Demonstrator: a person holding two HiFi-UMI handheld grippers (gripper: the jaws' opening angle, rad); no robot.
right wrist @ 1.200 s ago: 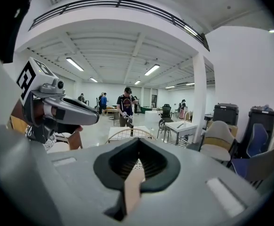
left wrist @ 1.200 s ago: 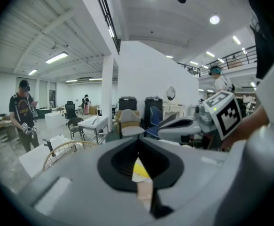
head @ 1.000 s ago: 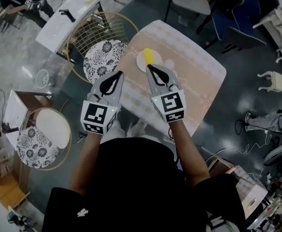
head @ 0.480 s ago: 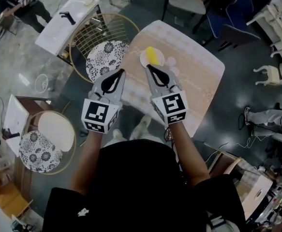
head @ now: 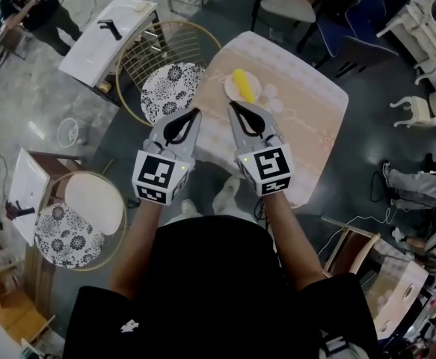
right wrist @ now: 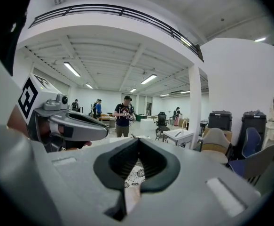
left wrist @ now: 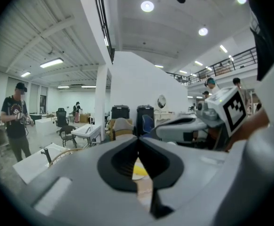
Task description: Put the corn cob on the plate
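Observation:
A yellow corn cob (head: 241,85) lies on a small white plate (head: 230,92) on the pale patterned table (head: 315,118). In the head view my left gripper (head: 196,112) and right gripper (head: 233,106) are held side by side over the table's near edge, short of the plate. Both are shut with nothing between the jaws. Through the left gripper's jaw opening I glimpse a bit of the yellow corn cob (left wrist: 137,166) and plate (left wrist: 139,175). In the right gripper view the right gripper (right wrist: 138,139) points almost level into the room, and the left gripper's body (right wrist: 66,120) shows at left.
A wire chair with a floral cushion (head: 171,90) stands left of the table, another round stool (head: 72,219) lower left. A white side table (head: 105,36) and a person (head: 34,2) are at upper left. Chairs (head: 296,2) stand behind the table.
Both grippers have drawn back from the plate and risen a little, staying shut. The corn cob rests on the plate throughout.

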